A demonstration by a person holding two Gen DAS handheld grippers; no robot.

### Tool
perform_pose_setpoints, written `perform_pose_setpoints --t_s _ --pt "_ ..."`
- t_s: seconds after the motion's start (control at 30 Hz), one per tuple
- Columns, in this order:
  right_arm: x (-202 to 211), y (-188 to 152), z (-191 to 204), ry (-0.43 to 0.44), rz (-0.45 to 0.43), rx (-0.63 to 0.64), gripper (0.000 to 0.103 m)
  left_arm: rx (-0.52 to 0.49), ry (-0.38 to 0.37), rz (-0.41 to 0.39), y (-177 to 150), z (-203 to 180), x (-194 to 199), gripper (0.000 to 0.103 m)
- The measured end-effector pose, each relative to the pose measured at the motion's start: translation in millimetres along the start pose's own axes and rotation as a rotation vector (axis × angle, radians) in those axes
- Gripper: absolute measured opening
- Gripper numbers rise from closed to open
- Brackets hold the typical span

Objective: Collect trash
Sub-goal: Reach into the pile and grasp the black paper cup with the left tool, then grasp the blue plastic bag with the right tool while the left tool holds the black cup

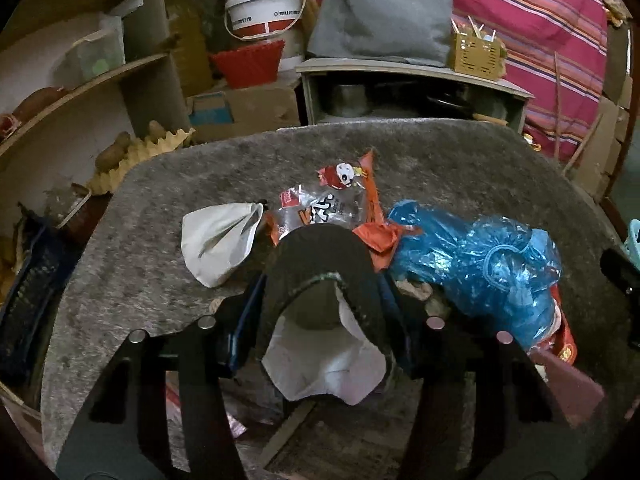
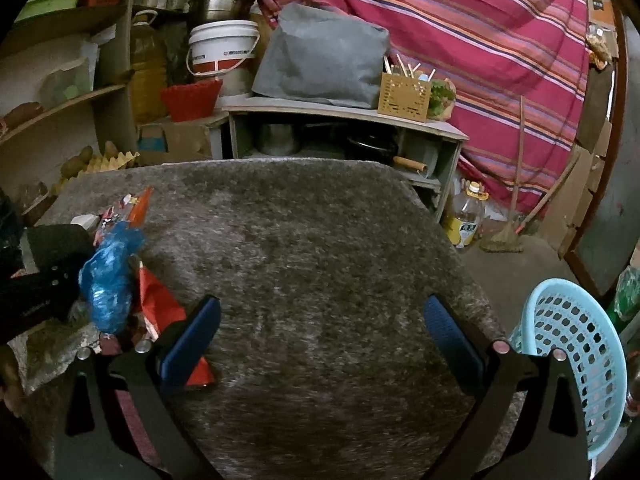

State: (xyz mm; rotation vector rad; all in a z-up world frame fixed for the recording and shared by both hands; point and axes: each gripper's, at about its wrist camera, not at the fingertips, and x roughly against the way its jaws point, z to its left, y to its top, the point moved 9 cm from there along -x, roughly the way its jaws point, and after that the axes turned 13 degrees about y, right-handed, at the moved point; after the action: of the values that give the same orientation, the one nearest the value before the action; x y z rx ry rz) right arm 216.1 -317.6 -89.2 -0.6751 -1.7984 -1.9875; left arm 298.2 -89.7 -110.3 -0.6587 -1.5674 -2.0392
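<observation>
Left wrist view: the left gripper (image 1: 324, 300) is clamped on a black, dome-shaped piece of trash with a white paper lining (image 1: 320, 276), its blue pads pressing both sides just above the grey shaggy table cover (image 1: 460, 160). Just left of it lies a crumpled white paper cup (image 1: 220, 240). Just behind it sits a clear snack wrapper with orange edges and a red cartoon print (image 1: 332, 200). To the right, a crumpled blue plastic bag (image 1: 480, 264) lies partly over a red wrapper (image 1: 382, 242).

Farther back, past the table's far edge, stand a grey wooden cabinet (image 1: 400, 70), a folded grey cloth bundle (image 1: 380, 20) on top of it, and a white plastic bucket with a red band (image 1: 262, 8) to its left.

Right wrist view: the right gripper (image 2: 322, 320) hangs over bare table cover with its blue pads wide apart and nothing between them. At near right, beside the table, stands a light blue perforated plastic basket (image 2: 568, 344). The blue bag and red wrapper lie at the left edge, near the left pad. A pink striped cloth (image 2: 480, 40) hangs at the far right.
</observation>
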Motion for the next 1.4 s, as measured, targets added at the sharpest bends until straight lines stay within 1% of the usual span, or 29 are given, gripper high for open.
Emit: perform_pose_setpoints --t_s 0.1,0.27,0.5,0.63,0.8,0.97,1.07,1.13,1.27,1.4 --pt "-0.9 0.0 3.5 0.001 0.003 0.007 0.099 -0.007 0.007 -0.011 -1.0 0.2 4.0 0.054" --pt "2.7 3.8 7.9 -0.003 -0.018 0.019 0.099 0.018 0.025 -0.07 7.0 13.1 25.1 0.054" --pt "5.9 11.7 22.2 0.009 -0.041 0.034 0.099 0.086 0.048 -0.134 12.9 44.8 54.8 0.054" --pt "7.1 15.1 35.4 0.021 -0.051 0.051 0.099 0.095 0.09 -0.152 9.4 65.2 62.2 0.054" --pt "6.6 17.1 46.9 0.033 -0.055 0.057 0.099 0.12 0.127 -0.152 1.0 98.6 65.3 0.054" --pt "9.2 21.7 58.0 0.052 -0.067 0.064 0.099 0.14 0.18 -0.137 -11.2 134.9 60.4 0.054" --pt "7.3 23.0 65.1 0.062 -0.065 0.068 0.099 0.161 0.196 -0.121 -18.1 153.6 56.0 0.054" --pt "5.0 23.3 70.2 0.072 -0.059 0.067 0.099 0.171 0.204 -0.111 -22.7 160.9 53.7 0.054" --pt "-1.4 21.5 85.1 0.126 -0.04 0.071 0.099 0.173 0.221 -0.108 -28.1 167.4 52.7 0.054" --pt "-4.8 19.1 108.8 0.163 -0.031 0.122 0.099 0.174 0.226 -0.106 -30.3 167.9 52.8 0.054"
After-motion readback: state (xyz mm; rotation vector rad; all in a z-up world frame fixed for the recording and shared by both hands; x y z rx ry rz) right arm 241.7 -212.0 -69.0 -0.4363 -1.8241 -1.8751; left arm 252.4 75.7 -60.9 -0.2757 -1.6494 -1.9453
